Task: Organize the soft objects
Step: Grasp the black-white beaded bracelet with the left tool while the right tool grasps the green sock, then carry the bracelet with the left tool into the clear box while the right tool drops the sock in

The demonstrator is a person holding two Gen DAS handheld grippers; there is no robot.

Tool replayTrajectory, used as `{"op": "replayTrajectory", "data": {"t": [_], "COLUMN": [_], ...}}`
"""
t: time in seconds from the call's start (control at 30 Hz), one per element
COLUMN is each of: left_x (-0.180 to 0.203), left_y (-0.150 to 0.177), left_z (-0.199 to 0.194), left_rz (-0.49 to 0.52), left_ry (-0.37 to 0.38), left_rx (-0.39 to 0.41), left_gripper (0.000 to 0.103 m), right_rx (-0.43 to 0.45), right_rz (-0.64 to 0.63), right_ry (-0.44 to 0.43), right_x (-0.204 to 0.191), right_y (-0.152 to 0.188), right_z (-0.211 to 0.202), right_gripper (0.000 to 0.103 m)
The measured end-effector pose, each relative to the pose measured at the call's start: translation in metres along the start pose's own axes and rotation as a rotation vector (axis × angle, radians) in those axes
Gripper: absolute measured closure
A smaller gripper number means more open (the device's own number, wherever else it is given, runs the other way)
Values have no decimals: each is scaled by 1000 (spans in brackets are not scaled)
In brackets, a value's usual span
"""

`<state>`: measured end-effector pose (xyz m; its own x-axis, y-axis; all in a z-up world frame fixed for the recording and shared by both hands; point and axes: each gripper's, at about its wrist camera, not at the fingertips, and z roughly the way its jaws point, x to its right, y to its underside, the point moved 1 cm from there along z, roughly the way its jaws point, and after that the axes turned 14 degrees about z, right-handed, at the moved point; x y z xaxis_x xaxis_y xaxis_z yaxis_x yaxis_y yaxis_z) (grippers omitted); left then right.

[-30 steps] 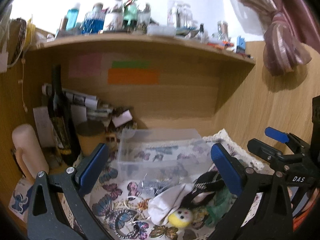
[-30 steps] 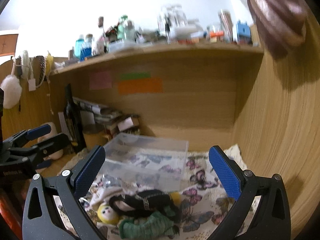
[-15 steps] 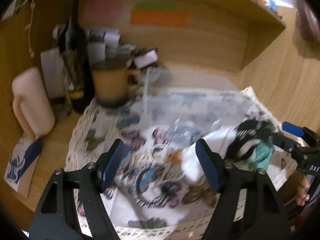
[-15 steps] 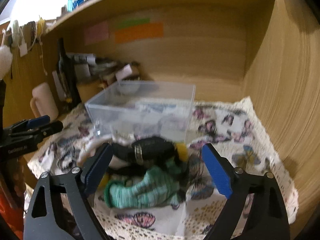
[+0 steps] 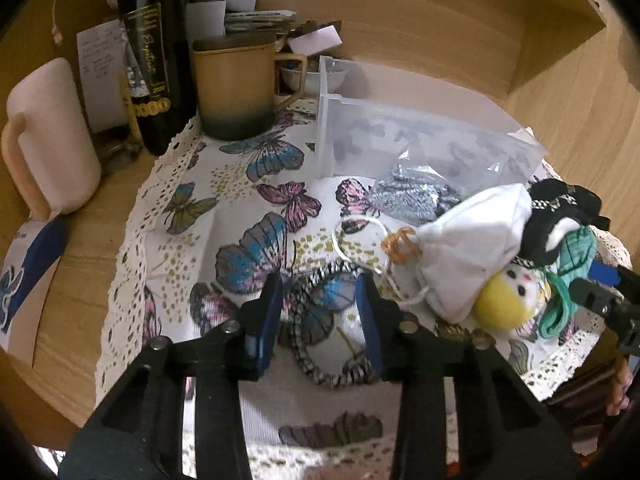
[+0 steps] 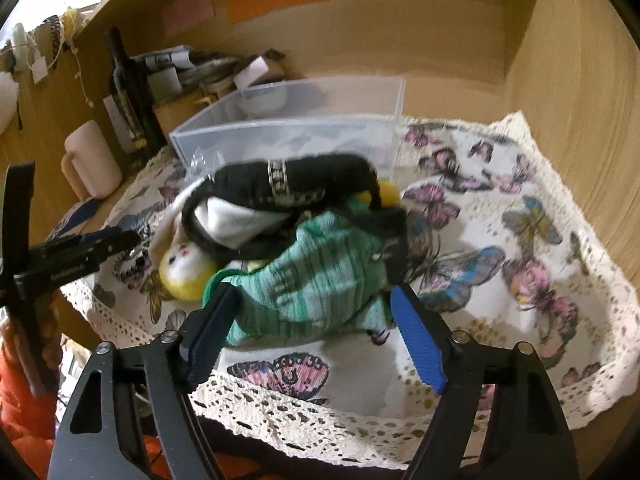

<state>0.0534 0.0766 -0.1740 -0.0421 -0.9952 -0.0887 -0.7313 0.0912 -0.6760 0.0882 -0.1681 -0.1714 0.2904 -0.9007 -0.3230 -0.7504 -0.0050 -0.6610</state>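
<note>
A pile of soft things lies on the butterfly cloth (image 5: 240, 220): a white pouch (image 5: 472, 240), a yellow doll head (image 5: 504, 300), a black band (image 6: 288, 188) and a green sock (image 6: 320, 280). My left gripper (image 5: 320, 300) is open, its jaws either side of a black-and-white braided hair tie (image 5: 320, 344) on the cloth. My right gripper (image 6: 316, 316) is open, its jaws either side of the green sock. A clear plastic box (image 6: 288, 132) stands behind the pile.
A brown mug (image 5: 236, 84), a dark wine bottle (image 5: 154, 52) and a pink mug (image 5: 48, 140) stand at the back left. Wooden walls close in the back and right. A silvery packet (image 5: 408, 196) and thin rings (image 5: 360, 240) lie before the box.
Both grippers have dropped down and forward toward the cloth and narrowed. The left now straddles the braided hair tie; the right now straddles the green sock.
</note>
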Motion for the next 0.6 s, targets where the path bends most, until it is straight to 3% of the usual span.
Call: {"op": "replayTrajectory", "data": {"t": [0.2, 0.43, 0.53, 0.6], "left_x": [-6, -5, -7, -9], "left_y": [-5, -5, -5, -7], "left_z": [17, 19, 18, 15], "left_rz": [14, 38, 27, 16], "left_ry": [-12, -17, -9, -8], "left_rx": [-34, -34, -26, -11], "left_gripper": [73, 96, 97, 97], "right_rx": [-30, -17, 11, 36], "right_rz": [32, 32, 18, 13], "right_ry": [-26, -19, -10, -5], "right_x": [6, 11, 10, 12], "right_y": [0, -2, -4, -6], "right_z": [8, 8, 1, -6], "right_gripper": [36, 68, 81, 83]}}
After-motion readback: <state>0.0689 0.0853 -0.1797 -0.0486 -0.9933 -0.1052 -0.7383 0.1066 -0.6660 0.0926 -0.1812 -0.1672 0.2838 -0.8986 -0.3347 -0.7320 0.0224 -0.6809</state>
